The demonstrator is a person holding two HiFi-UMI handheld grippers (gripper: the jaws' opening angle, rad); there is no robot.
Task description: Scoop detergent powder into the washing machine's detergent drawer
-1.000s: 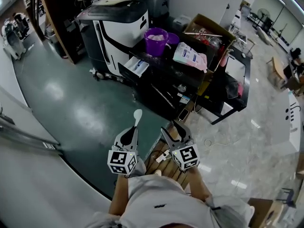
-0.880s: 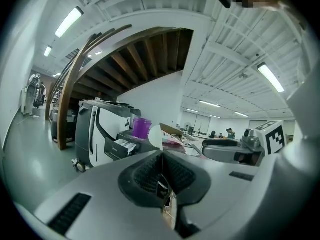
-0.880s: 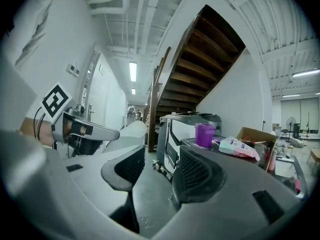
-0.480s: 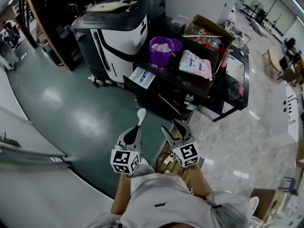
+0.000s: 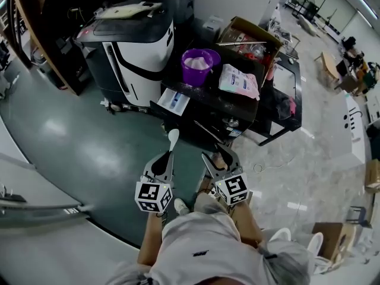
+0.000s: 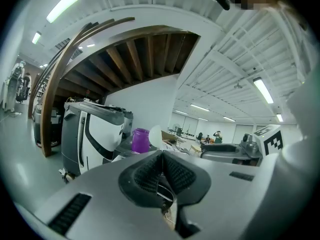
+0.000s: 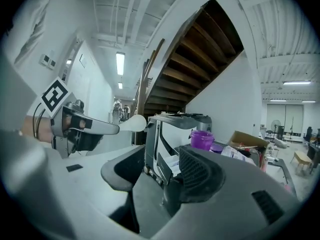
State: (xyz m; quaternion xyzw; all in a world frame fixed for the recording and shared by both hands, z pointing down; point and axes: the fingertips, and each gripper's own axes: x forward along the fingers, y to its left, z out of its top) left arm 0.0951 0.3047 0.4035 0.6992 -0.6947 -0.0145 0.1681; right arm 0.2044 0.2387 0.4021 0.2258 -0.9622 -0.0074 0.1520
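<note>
Left hand-held gripper (image 5: 168, 155) is clenched on the white spoon (image 5: 173, 138), bowl pointing away and, as far as I can tell, empty. It is carried ready for the scoop. Right hand-held gripper (image 5: 217, 155) is released with nothing between its jaws, kept free, I judge, for steadying. The purple bucket (image 5: 196, 64) of powder stands on the black desk (image 5: 237, 103), right of the washing machine (image 5: 133, 43). The detergent drawer (image 5: 174, 100) is pulled open just beside it, which keeps the carry short. Both are well apart from the hand-held grippers.
</note>
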